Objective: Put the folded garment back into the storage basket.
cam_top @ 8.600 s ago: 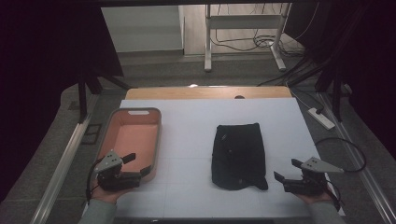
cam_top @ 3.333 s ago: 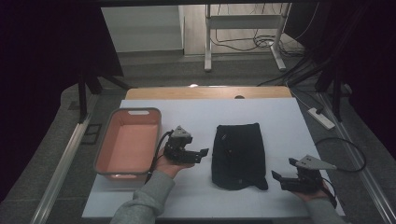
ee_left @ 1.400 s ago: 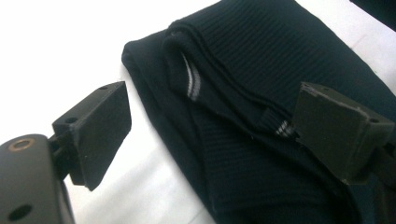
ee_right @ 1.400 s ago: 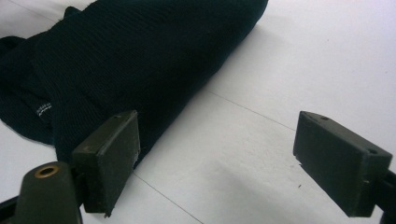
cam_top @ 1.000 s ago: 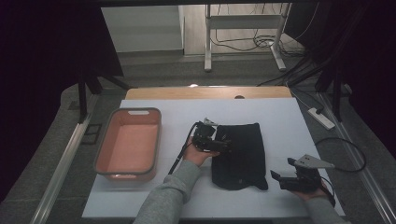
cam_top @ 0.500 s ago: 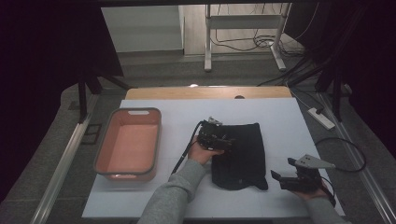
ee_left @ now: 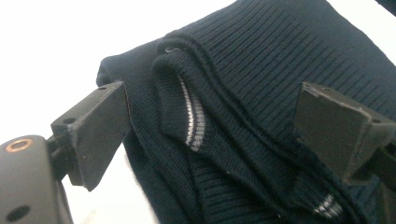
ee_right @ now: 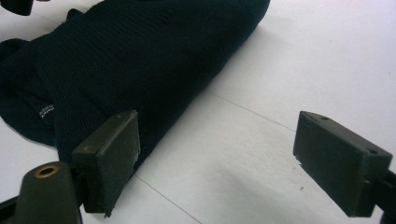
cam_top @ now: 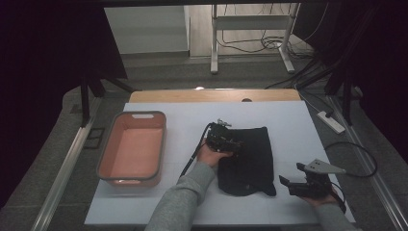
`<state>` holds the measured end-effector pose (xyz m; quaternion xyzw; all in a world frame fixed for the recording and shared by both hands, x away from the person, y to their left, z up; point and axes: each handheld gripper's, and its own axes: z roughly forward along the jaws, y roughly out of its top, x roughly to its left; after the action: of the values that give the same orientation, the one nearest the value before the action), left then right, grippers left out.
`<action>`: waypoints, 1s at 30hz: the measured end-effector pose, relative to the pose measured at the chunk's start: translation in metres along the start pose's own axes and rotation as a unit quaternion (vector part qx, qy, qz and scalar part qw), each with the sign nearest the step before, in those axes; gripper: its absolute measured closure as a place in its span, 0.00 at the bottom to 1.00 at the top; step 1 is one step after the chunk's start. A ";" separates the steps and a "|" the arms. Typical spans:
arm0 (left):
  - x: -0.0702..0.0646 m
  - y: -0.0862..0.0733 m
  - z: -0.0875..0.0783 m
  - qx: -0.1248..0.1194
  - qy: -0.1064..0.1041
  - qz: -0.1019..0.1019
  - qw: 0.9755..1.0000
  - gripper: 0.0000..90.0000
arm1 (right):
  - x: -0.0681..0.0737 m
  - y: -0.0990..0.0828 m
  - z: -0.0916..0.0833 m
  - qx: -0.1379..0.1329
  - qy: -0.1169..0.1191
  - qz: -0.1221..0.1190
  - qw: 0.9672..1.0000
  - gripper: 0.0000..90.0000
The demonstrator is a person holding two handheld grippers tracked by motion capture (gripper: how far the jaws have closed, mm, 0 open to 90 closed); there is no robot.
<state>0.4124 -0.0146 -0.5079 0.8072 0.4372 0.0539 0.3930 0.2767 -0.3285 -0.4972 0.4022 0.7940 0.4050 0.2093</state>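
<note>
Both fingers wide around sweater

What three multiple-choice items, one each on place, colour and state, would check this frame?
1. Where is the left hand-held gripper?
A. over the tub
B. at the sweater's upper left edge
C. off the table

2. What colour is the tub inside?
A. salmon pink
B. green
C. white

3. How do the right hand-held gripper's jaws stand?
A. shut on the sweater
B. shut on nothing
C. open, with bare table between them

Key: 1 B, the high view shows it at the dark sweater, and its own view has knit folds between its jaws. 2 A, the high view shows a pink floor and walls. 3 C, the right gripper view shows the jaws wide apart over white table.
</note>
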 end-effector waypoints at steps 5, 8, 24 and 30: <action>0.000 0.002 0.006 0.003 0.002 0.000 1.000 0.13 | 0.000 0.000 0.000 0.001 0.000 0.000 1.000 0.17; 0.001 0.002 0.010 0.009 0.009 -0.003 1.000 0.12 | 0.000 0.000 0.000 0.001 -0.001 0.002 1.000 0.17; 0.008 -0.001 0.021 0.039 0.018 -0.018 0.999 0.06 | -0.001 -0.001 0.001 0.005 0.001 0.002 1.000 0.17; 0.009 -0.001 0.021 0.044 0.020 -0.023 0.999 0.03 | -0.001 -0.001 0.001 0.007 0.002 0.001 1.000 0.17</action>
<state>0.4264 -0.0197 -0.5258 0.8122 0.4654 0.0415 0.3492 0.2777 -0.3285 -0.4986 0.4040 0.7965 0.4005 0.2047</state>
